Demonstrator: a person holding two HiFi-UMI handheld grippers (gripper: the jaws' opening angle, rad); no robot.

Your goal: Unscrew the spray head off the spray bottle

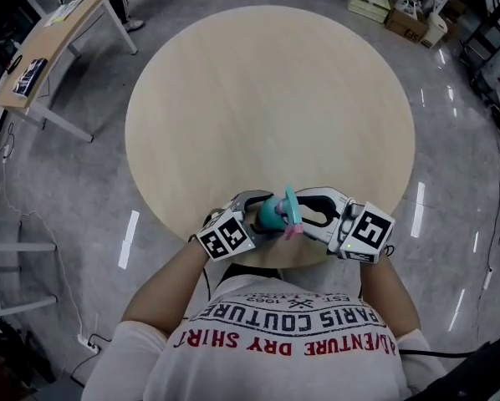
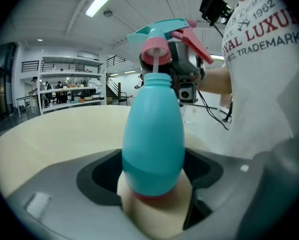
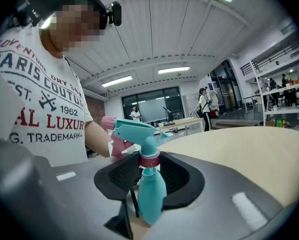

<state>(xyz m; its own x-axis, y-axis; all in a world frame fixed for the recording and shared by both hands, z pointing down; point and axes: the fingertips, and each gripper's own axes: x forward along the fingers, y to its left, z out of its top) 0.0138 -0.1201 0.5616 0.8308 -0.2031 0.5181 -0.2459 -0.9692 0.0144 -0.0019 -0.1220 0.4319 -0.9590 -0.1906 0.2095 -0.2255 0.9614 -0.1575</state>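
Observation:
A teal spray bottle [image 1: 271, 211] is held over the near edge of the round table [image 1: 267, 98], between my two grippers. My left gripper [image 1: 257, 217] is shut on the bottle's body [image 2: 153, 134] near its base, jaws wide. The teal spray head [image 2: 157, 31], with its pink trigger [image 2: 195, 43] and pink collar [image 3: 149, 160], sits just above the bottle's mouth. A short length of white dip tube [image 2: 155, 68] shows between them. My right gripper [image 1: 304, 215] is shut on the head at the collar. It shows behind the head in the left gripper view.
A small wooden side table [image 1: 53, 36] stands at the far left and boxes [image 1: 392, 11] lie at the far right. The person's torso and arms are right behind the grippers. People [image 3: 205, 106] stand in the background.

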